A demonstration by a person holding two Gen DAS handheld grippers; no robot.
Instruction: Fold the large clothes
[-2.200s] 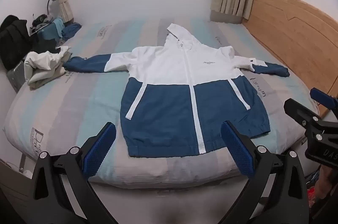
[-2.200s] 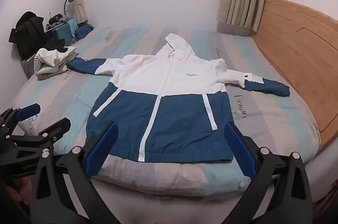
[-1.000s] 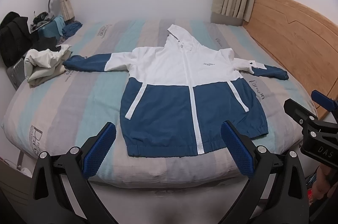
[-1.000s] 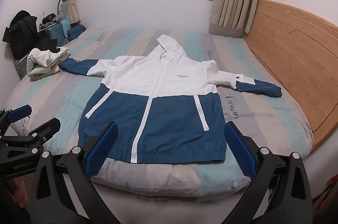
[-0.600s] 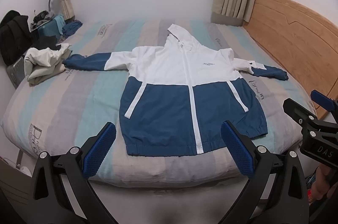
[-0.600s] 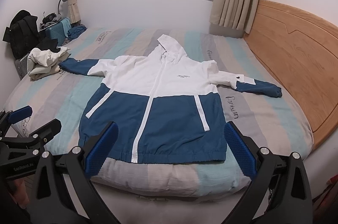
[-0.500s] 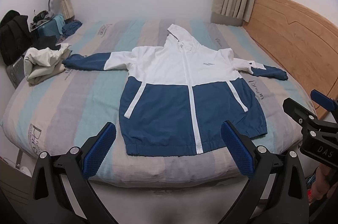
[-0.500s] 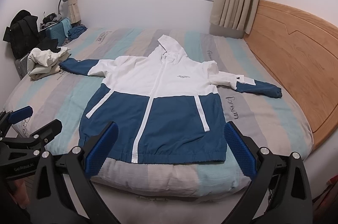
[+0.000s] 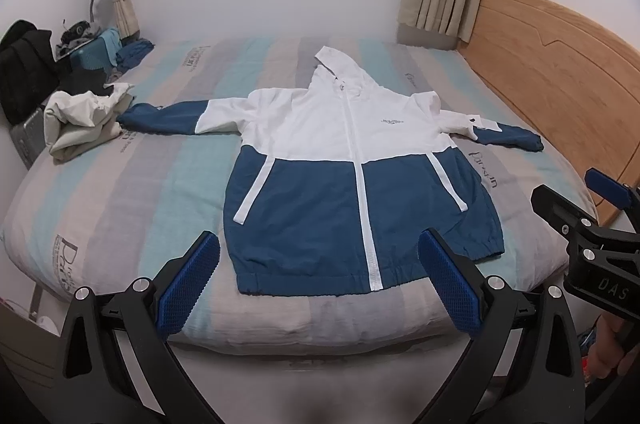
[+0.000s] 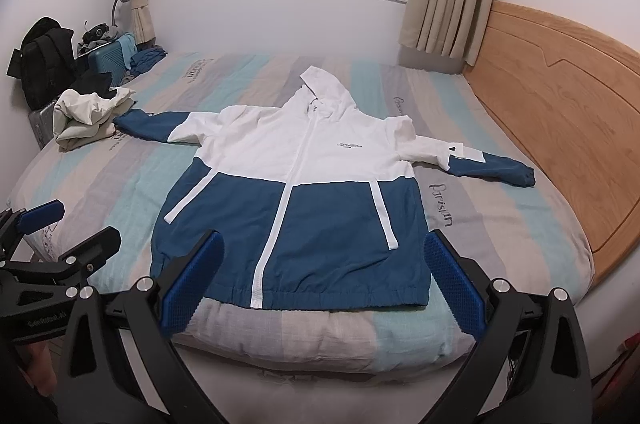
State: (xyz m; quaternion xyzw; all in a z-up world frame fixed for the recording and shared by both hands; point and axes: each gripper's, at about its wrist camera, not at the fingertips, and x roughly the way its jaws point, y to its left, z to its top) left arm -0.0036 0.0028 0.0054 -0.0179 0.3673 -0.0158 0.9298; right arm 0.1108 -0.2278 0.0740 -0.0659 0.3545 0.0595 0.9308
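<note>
A white and blue hooded jacket [image 9: 352, 175] [image 10: 300, 191] lies flat and face up on the striped bed [image 9: 120, 191] [image 10: 500, 236], zipped, both sleeves spread out sideways, its hem toward me. My left gripper [image 9: 318, 276] hangs open in front of the bed's near edge, just short of the hem, with nothing between its blue pads. My right gripper [image 10: 324, 272] is open too, at the same edge beside the left one, empty. Each gripper shows at the side of the other's view.
A crumpled white garment [image 9: 84, 123] [image 10: 92, 117] sits at the bed's left edge near the left cuff. Dark bags and a blue case [image 10: 108, 61] stand beyond it. A wooden headboard [image 9: 560, 95] [image 10: 568, 95] runs along the right side. A window and curtains are behind.
Both grippers have drifted slightly; the jacket's place in the views shifts a little. The jacket lies as before and both grippers stay open.
</note>
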